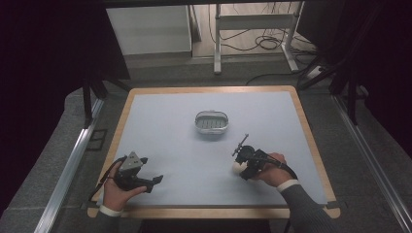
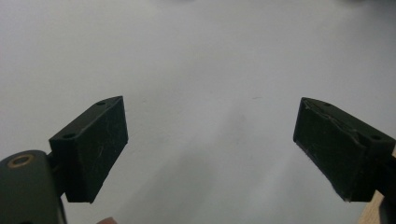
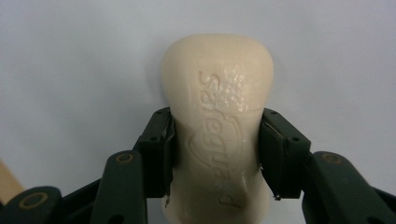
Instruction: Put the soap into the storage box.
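Bar of soap (image 3: 217,126) lies lengthwise between the jaws of the right gripper (image 3: 217,154), clamped at its waist; left gripper (image 2: 210,149) stands apart, empty.

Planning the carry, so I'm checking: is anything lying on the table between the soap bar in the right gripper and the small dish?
Nothing visible does. The soap bar is clamped in the right gripper, and the mat up to the dish is bare.

The soap bar (image 3: 217,126) runs off the right gripper view's bottom edge; its embossed lettering is unreadable.
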Demonstrator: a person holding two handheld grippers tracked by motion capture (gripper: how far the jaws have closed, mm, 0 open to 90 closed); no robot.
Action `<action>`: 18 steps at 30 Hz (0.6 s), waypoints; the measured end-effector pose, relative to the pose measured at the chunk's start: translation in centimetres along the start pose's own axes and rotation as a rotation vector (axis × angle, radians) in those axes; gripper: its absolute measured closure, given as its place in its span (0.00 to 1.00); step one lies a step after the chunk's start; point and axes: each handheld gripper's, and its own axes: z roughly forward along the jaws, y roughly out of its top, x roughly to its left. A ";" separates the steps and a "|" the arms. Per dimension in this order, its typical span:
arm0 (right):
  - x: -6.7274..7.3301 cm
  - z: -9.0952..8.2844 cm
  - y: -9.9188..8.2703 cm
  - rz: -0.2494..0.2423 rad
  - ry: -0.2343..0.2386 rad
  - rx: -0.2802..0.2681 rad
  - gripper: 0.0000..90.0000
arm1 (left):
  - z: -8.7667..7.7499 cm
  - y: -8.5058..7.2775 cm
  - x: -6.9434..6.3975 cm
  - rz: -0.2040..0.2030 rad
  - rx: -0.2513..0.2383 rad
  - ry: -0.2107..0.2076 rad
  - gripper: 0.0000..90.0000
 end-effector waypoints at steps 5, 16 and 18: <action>-0.3 -0.7 0.1 0.001 0.002 -0.017 0.55 | 0.0 0.0 0.0 -0.002 -0.004 0.000 0.12; -1.0 -2.0 0.8 0.006 -0.028 -0.073 0.55 | 0.2 0.0 -0.1 0.001 0.005 -0.004 0.12; -1.2 -2.2 1.0 0.007 -0.030 -0.079 0.55 | 0.2 0.0 -0.1 0.002 0.006 -0.004 0.12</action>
